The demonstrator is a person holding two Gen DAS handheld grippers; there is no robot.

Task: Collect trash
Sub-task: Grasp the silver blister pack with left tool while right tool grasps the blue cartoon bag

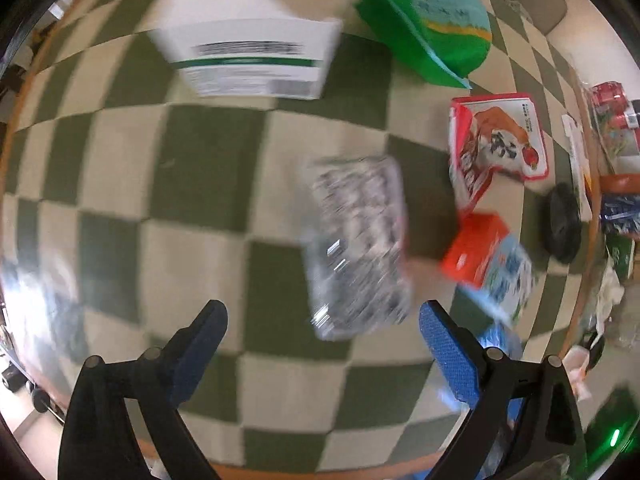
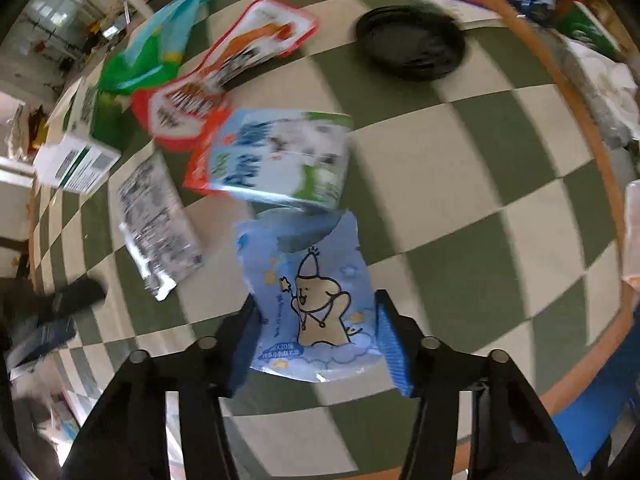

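Trash lies scattered on a green and cream checkered cloth (image 1: pixel 208 168). My left gripper (image 1: pixel 324 322) is open and empty, just short of a clear printed wrapper (image 1: pixel 356 248), which also shows in the right wrist view (image 2: pixel 156 216). My right gripper (image 2: pixel 316 316) is shut on a blue cartoon packet (image 2: pixel 312 300) and holds it above the cloth. Beyond it lies a milk carton (image 2: pixel 280 156), seen in the left wrist view (image 1: pixel 492 264) too.
A white box (image 1: pixel 248 40), a green bag (image 1: pixel 432 24), a red snack pouch (image 1: pixel 496 140) and a black lid (image 2: pixel 412 42) lie on the cloth. More clutter sits past the table's orange edge (image 2: pixel 600 152) at the right.
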